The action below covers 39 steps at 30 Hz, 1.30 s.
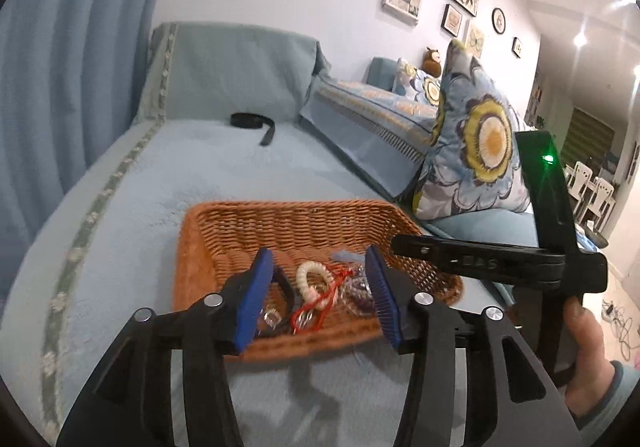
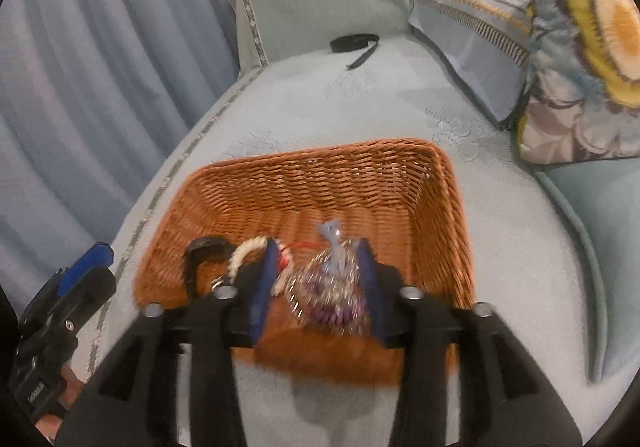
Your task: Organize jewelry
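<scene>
So the right tool [image 2: 320, 283] sits low in the centre of its own view, blue pads [image 2: 264, 287] spread fairly wide on either side of a small clear bag of purple and silver beads [image 2: 332, 291]. Pads look close to the bag but it's blurry, so I can't tell if they actually touch it; nothing looks pinched.

The left tool [image 1: 320, 295] is also spread wide with nothing between its pads, hovering over the near edge of the wicker basket [image 1: 288, 215] in the lower centre of the left view. Between its fingers you can see the jewelry pile inside the basket: a cream spiral bracelet [image 1: 314, 279], a red cord [image 1: 320, 311], a black band [image 1: 290, 291] and the bead bag further right.

In the right view the basket fills the middle, and all the bits are bunched at its near left end, far half bare weave. The other tool pokes in at the lower left of that frame.

The basket rests on a pale blue sofa cover [image 2: 360, 95]. A black strap [image 2: 354, 43] lies well beyond the basket, near the sofa's end cushion. A big floral cushion [image 1: 476, 139] stands on the right, blue curtain [image 1: 80, 47] upper left.
</scene>
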Each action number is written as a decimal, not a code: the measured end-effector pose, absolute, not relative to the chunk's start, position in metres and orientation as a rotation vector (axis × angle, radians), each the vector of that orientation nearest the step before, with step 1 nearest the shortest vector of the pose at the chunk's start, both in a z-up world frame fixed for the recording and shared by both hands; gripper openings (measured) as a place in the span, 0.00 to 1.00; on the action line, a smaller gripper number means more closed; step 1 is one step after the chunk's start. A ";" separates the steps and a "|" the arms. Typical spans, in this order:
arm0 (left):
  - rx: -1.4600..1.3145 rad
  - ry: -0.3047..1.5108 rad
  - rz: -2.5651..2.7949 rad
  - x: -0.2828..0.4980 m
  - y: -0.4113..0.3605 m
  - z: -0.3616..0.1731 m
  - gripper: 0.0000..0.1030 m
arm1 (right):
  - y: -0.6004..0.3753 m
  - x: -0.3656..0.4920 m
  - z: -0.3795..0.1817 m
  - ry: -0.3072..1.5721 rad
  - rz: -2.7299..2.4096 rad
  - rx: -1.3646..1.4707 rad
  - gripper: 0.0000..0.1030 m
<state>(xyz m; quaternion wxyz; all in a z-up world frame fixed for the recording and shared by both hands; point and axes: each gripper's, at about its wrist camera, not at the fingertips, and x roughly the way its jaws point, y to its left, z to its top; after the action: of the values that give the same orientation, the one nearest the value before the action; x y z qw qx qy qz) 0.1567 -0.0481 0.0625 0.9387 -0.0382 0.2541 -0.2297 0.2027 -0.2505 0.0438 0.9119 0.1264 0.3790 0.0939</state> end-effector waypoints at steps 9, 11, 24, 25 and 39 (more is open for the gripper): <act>-0.121 0.447 -0.359 0.058 -0.012 0.065 0.70 | -0.238 0.083 0.057 0.625 0.193 0.217 0.59; -0.122 0.433 -0.335 0.042 -0.006 0.062 0.70 | -0.230 0.055 0.057 0.569 0.182 0.175 0.61; -0.050 0.296 -0.172 -0.015 -0.016 0.041 0.81 | -0.221 -0.018 0.029 0.237 0.077 0.096 0.90; -0.035 0.299 -0.161 -0.014 -0.020 0.034 0.81 | -0.221 -0.016 0.025 0.247 0.070 0.087 0.90; -0.004 0.255 -0.008 -0.007 -0.022 0.014 0.84 | -0.225 0.000 0.006 0.314 0.040 0.129 0.90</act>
<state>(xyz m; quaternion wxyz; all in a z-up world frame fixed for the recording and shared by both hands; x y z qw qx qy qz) -0.0071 -0.0223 0.0139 0.9919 -0.0018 0.1271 -0.0039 -0.0002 -0.2253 0.0057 0.9854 0.0640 0.1563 0.0198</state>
